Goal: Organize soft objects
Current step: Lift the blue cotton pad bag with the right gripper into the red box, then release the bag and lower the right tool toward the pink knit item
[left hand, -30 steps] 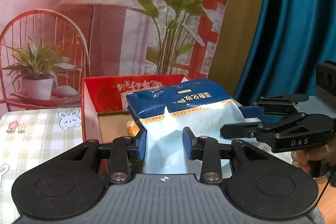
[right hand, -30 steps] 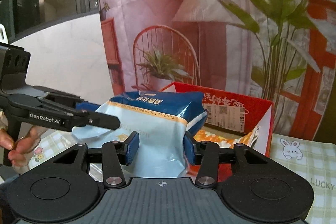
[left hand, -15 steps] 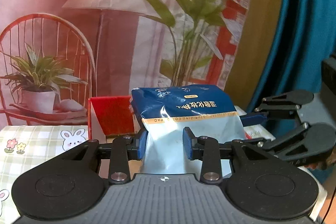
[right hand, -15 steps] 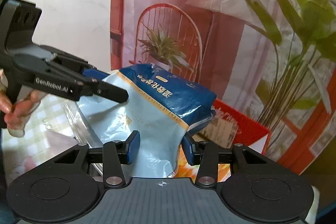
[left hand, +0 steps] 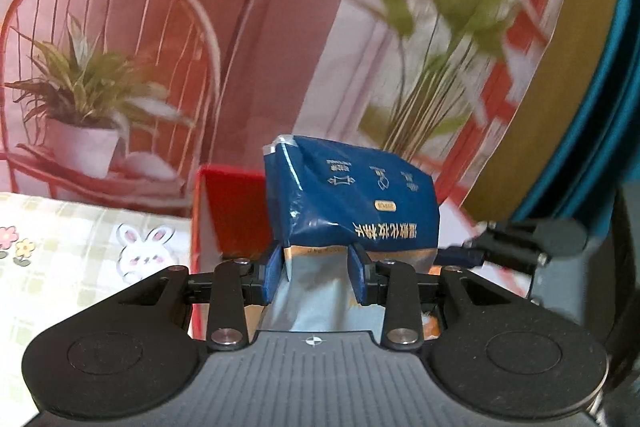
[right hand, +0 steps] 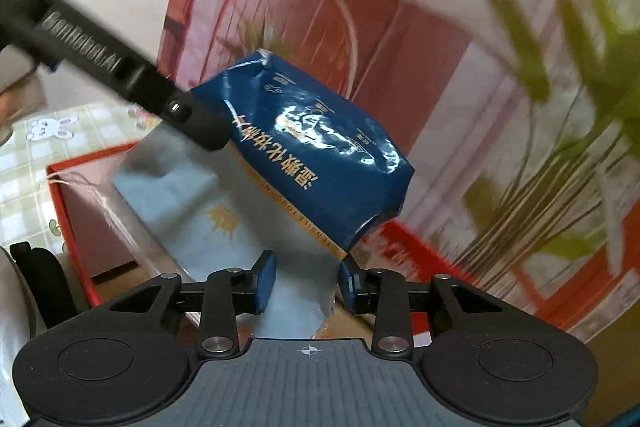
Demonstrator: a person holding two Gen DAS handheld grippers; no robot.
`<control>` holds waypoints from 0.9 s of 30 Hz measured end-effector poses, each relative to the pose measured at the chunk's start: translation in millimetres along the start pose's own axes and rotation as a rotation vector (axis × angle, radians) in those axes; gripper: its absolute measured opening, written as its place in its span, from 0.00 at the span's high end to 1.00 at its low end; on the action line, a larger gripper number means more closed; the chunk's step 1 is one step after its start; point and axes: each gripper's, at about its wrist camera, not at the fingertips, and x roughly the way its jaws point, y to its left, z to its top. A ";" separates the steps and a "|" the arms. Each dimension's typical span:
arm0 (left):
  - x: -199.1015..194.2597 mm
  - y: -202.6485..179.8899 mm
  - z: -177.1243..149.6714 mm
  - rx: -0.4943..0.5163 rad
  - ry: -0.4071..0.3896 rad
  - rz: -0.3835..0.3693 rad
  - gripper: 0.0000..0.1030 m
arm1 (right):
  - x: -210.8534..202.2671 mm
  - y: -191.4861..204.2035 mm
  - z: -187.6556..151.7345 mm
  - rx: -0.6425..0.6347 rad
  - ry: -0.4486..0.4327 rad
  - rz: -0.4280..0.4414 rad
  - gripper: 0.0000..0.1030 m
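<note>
blurred "tensile touch" line runs along the blue pack (right hand: 320, 163).

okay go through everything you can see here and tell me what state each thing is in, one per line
Blue pack: lifted over the box, tilted, crumpled at the grips.
Red box: open-topped, on the tablecloth, orange item inside.
Left gripper: shut on the pack's pale lower part.
Right gripper: jaws closing, pack's pale end between them.
Checked tablecloth: spread flat.

1. The pack (left hand: 352, 203) hangs above the open box (right hand: 80, 227).
2. The box stands on the surface (left hand: 60, 247), with the backdrop (left hand: 280, 27) behind.
3. The left gripper (left hand: 316, 277) and right gripper (right hand: 306, 281) flank the pack.
</note>
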 end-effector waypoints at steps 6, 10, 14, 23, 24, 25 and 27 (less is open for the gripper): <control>13.6 1.9 -8.8 0.021 0.064 0.025 0.64 | 18.0 -4.2 -1.9 0.048 0.119 0.105 0.70; 14.4 0.3 -9.0 0.018 0.082 0.028 0.56 | 23.2 -6.2 -3.0 0.099 0.166 0.135 0.69; 9.3 -10.4 -10.0 0.046 0.077 0.053 0.45 | 18.1 -12.1 -6.8 0.188 0.159 0.126 0.64; -34.0 -35.0 -22.2 0.096 0.034 0.075 0.40 | -30.5 -2.4 -19.5 0.215 0.021 0.005 0.25; -40.7 -38.3 -25.3 0.105 0.027 0.083 0.36 | -38.0 -0.3 -22.3 0.226 -0.004 -0.005 0.14; -46.8 -40.9 -28.0 0.111 0.020 0.090 0.31 | -46.6 2.5 -25.1 0.239 -0.029 -0.012 0.07; -58.6 -45.7 -33.4 0.117 0.006 0.101 0.20 | -61.0 7.2 -27.9 0.265 -0.058 -0.029 0.00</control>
